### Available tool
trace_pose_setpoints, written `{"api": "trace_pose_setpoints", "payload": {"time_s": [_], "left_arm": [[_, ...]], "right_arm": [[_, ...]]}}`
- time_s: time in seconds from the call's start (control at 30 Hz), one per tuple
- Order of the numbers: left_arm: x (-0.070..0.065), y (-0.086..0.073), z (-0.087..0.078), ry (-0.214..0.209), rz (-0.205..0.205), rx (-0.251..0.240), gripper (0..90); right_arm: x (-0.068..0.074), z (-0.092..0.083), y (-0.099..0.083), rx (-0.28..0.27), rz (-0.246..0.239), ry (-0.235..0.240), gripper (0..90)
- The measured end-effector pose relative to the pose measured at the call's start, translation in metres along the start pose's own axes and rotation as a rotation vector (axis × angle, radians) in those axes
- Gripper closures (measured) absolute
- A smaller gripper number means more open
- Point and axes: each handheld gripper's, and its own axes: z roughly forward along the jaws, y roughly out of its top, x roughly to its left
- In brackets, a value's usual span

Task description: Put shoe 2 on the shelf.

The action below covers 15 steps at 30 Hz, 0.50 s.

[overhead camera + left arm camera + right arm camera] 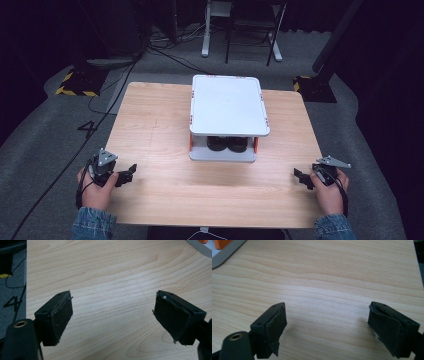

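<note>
A white two-tier rack (228,105) with orange corner posts stands at the middle back of the wooden table (160,190). Two dark round objects (227,143) sit side by side on its lower shelf, half hidden by the top shelf. My left gripper (131,172) rests near the table's front left corner, jaws wide apart with nothing between them (113,320). Near the front right edge my right gripper (298,176) is held the same way, open and holding nothing (327,326). Both are well apart from the rack.
A corner of the rack's base shows at the top of each gripper view (202,246) (224,252). Beyond the table lie grey carpet, black cables (85,145), chair legs (240,47) and yellow-black floor markers (75,82).
</note>
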Motion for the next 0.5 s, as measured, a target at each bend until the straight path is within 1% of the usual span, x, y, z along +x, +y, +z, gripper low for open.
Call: {"api": "trace_pose_setpoints", "payload": {"time_s": [0.03,0.07,0.1,0.13,0.23,0.33,0.37,0.47,0.5], "left_arm": [[-0.0006,-0.0001,0.0003,-0.003,0.003,-0.003,16.2],[-0.0014,-0.0003,0.0,-0.004,0.003,-0.007,16.4],[-0.0014,-0.0003,0.0,-0.004,0.003,-0.007,16.5],[-0.0023,-0.0002,-0.0006,-0.003,0.003,-0.023,16.5],[-0.0029,-0.0001,-0.0004,0.001,-0.001,-0.025,16.5],[-0.0048,-0.0008,0.0013,-0.011,0.01,-0.01,16.5],[-0.0049,-0.0006,0.0012,-0.014,0.022,-0.005,16.5],[-0.0066,-0.0005,0.0017,-0.04,0.029,0.011,16.5],[-0.0066,-0.0005,0.0017,-0.04,0.029,0.011,16.5]], "right_arm": [[-0.0008,0.0012,0.0001,0.001,0.0,-0.012,15.4],[-0.0019,0.0019,0.0005,0.007,-0.014,-0.025,15.4],[-0.0019,0.0019,0.0005,0.007,-0.014,-0.025,15.4],[-0.0025,0.0028,0.0011,0.012,-0.017,-0.04,14.9],[-0.0023,0.0037,0.0015,0.013,-0.024,-0.045,13.9],[-0.0023,0.0036,0.0016,0.016,-0.025,-0.044,13.7],[-0.0023,0.0036,0.0016,0.016,-0.025,-0.044,13.6],[-0.0022,0.0036,0.0016,0.016,-0.025,-0.045,13.6],[-0.0022,0.0036,0.0016,0.016,-0.025,-0.045,13.6]]}}
